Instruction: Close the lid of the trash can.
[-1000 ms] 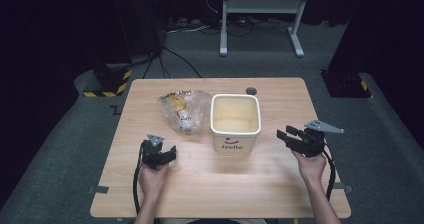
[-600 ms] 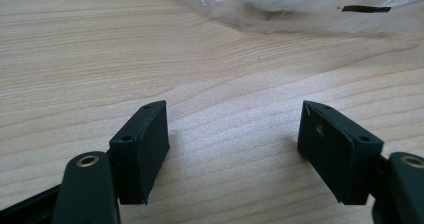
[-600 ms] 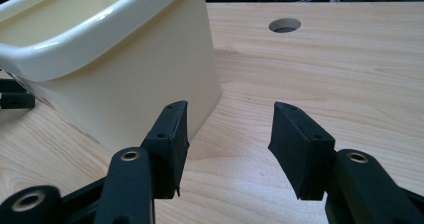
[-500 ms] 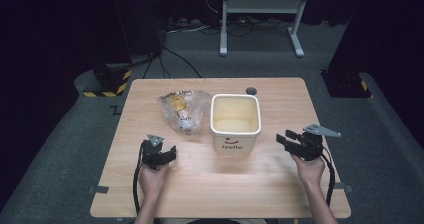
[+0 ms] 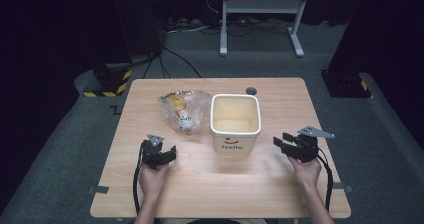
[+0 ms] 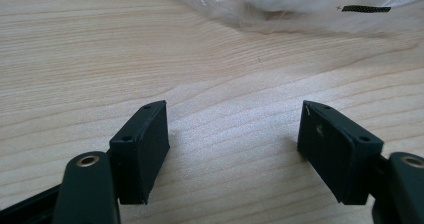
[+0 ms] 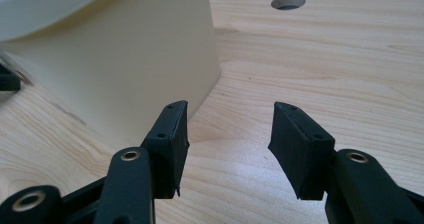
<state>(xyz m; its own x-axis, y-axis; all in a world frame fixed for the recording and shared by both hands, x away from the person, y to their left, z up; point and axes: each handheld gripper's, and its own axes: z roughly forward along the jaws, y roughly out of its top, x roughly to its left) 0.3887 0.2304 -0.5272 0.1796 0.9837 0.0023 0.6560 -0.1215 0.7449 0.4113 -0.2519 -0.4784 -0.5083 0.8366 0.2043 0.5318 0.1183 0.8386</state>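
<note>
A cream square bin (image 5: 235,121) with "Hello" on its front stands upright in the middle of the wooden table (image 5: 225,194). To its left lies a crumpled clear plastic bag (image 5: 182,110) with yellow and white contents. My left gripper (image 5: 171,153) rests low on the table in front of the bag, open and empty. The bag's edge (image 6: 300,6) lies just beyond its jaws (image 6: 232,144). My right gripper (image 5: 278,143) hovers to the right of the bin, open and empty, pointing toward it. The bin's wall (image 7: 120,69) stands just past its left jaw (image 7: 227,141).
A round cable hole (image 5: 251,90) sits in the table behind the bin, also visible as the hole (image 7: 288,2) in the right gripper view. A white metal stand (image 5: 260,14) and a striped floor block (image 5: 106,86) lie beyond the table on grey carpet.
My right gripper has sunk slightly and drawn a little nearer the front of the table. The left gripper, bag and bin have not moved.
</note>
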